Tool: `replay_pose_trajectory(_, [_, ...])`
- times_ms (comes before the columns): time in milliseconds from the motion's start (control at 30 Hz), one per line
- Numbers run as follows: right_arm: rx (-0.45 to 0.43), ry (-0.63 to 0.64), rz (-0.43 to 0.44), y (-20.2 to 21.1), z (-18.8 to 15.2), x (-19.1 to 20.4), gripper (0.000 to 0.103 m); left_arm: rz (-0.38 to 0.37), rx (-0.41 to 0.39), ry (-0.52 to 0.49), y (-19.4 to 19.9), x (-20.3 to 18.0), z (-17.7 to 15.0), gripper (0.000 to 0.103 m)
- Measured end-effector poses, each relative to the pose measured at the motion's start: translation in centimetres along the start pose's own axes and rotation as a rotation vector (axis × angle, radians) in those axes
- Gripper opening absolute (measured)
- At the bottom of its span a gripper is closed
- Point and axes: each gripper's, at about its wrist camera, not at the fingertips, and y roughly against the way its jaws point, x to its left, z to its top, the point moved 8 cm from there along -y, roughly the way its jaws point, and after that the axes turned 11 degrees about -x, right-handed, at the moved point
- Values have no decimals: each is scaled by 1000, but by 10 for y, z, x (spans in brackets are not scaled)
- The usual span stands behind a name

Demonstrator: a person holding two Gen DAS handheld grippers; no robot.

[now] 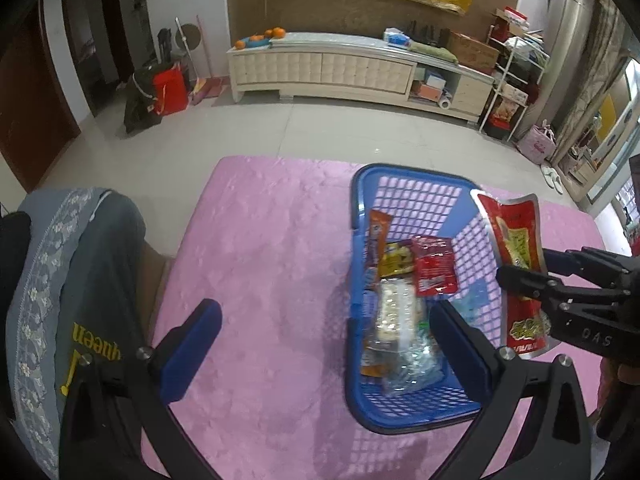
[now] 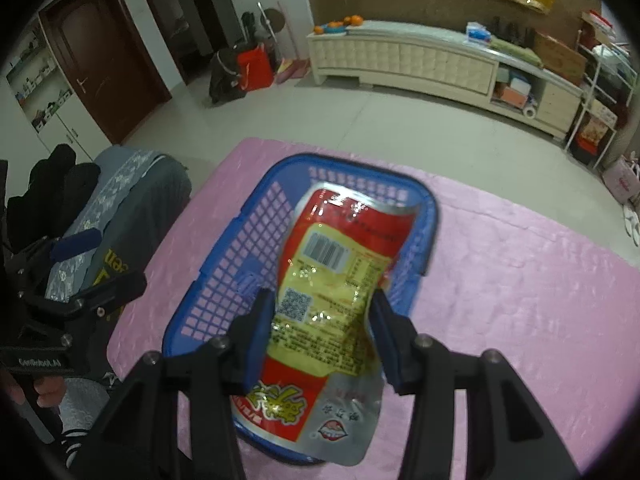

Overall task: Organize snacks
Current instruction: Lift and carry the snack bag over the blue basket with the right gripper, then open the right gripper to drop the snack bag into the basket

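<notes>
A blue plastic basket (image 1: 416, 178) stands on a pink tablecloth (image 1: 260, 240) and holds several snack packets, among them a small red packet (image 1: 434, 270) and a clear bag (image 1: 400, 320). My right gripper (image 2: 324, 320) is shut on a large red and yellow snack pouch (image 2: 332, 264) and holds it over the basket (image 2: 224, 264). In the left wrist view that pouch (image 1: 516, 240) hangs at the basket's right rim, held by the right gripper (image 1: 528, 276). My left gripper (image 1: 324, 340) is open and empty, its right finger over the basket's near end.
A chair draped with grey clothing (image 1: 80, 280) stands at the table's left edge. Beyond the table are a tiled floor, a long white cabinet (image 1: 320, 68) and a shelf rack (image 1: 516, 80) at the far right.
</notes>
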Motion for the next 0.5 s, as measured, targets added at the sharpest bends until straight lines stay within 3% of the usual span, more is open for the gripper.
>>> replay_pose_trajectory(333, [116, 10, -19, -57, -19, 10, 53, -35, 37, 35, -30, 11, -14, 103])
replay_pose_trajectory(500, [106, 42, -50, -69, -20, 11, 57, -48, 39, 31, -34, 11, -19, 103])
